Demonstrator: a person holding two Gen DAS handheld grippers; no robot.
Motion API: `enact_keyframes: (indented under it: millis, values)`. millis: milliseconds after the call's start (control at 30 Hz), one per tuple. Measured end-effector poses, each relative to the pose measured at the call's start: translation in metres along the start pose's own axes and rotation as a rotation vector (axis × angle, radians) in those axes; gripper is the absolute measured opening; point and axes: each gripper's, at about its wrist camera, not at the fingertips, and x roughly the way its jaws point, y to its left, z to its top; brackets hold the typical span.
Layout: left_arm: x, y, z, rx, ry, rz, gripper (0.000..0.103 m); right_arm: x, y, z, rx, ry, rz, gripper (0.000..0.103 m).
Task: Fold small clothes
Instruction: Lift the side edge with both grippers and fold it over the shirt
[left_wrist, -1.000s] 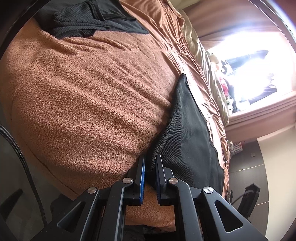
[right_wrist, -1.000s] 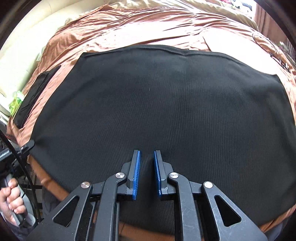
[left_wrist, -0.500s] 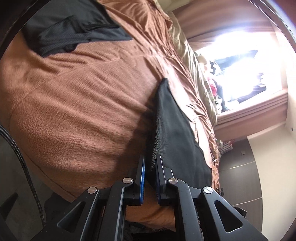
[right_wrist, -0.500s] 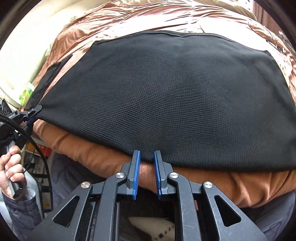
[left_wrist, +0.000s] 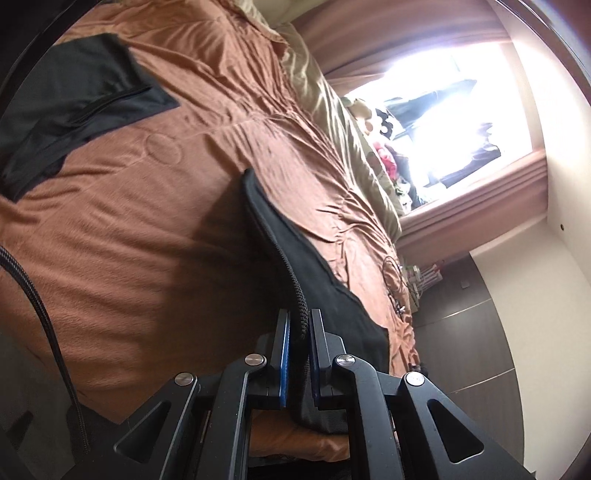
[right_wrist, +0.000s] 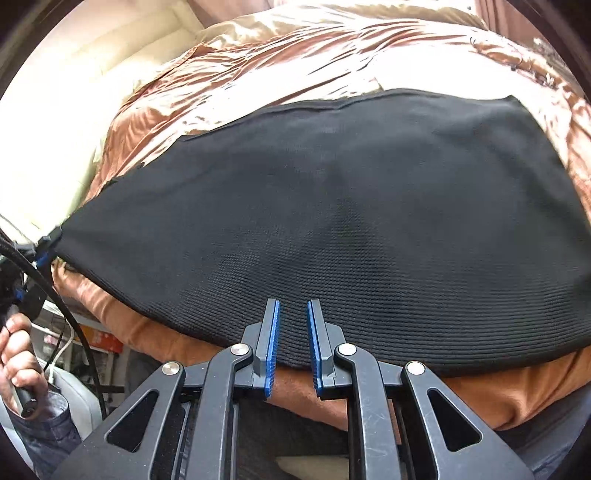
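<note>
A black knit garment (right_wrist: 332, 221) lies spread on the brown blanket (left_wrist: 147, 240) of a bed. My left gripper (left_wrist: 298, 314) is shut on its thick ribbed edge (left_wrist: 295, 280) and holds that corner up off the blanket; the cloth (left_wrist: 332, 295) runs off to the right. In the right wrist view the left gripper (right_wrist: 46, 243) pinches the garment's left corner, with a person's hand (right_wrist: 18, 350) on its handle. My right gripper (right_wrist: 293, 302) hovers over the garment's near hem, its pads a narrow gap apart with no cloth pinched between them.
Another dark garment (left_wrist: 74, 110) with a zip lies at the far left of the bed. A bright window (left_wrist: 443, 110) and curtains are past the bed's far side. A cream headboard (right_wrist: 74, 110) is at the left. A braided cable (left_wrist: 37, 295) hangs beside the left gripper.
The left gripper has risen and lifted the garment's corner off the blanket. The right gripper has drawn back from over the garment's middle to its near hem.
</note>
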Motion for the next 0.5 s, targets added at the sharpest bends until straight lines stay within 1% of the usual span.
enact_keyframes:
  millis: [133, 200, 267, 367, 500]
  values:
    - [0.006, -0.031, 0.008, 0.048, 0.006, -0.002, 0.009, 0.007, -0.016, -0.004, 0.035, 0.008, 0.041, 0.012]
    - [0.009, -0.046, 0.011, 0.069, 0.008, -0.004, 0.009, 0.017, -0.023, -0.009, 0.057, 0.037, 0.069, 0.012]
    - [0.012, -0.063, 0.013, 0.092, 0.009, -0.005, 0.008, 0.019, -0.028, -0.010, 0.070, 0.042, 0.093, 0.008]
    - [0.019, -0.094, 0.014, 0.141, 0.009, -0.009, 0.008, 0.008, -0.041, -0.007, 0.088, 0.017, 0.125, 0.008]
    - [0.034, -0.129, 0.015, 0.196, 0.018, -0.013, 0.008, -0.026, -0.066, 0.000, 0.087, -0.070, 0.139, 0.004]
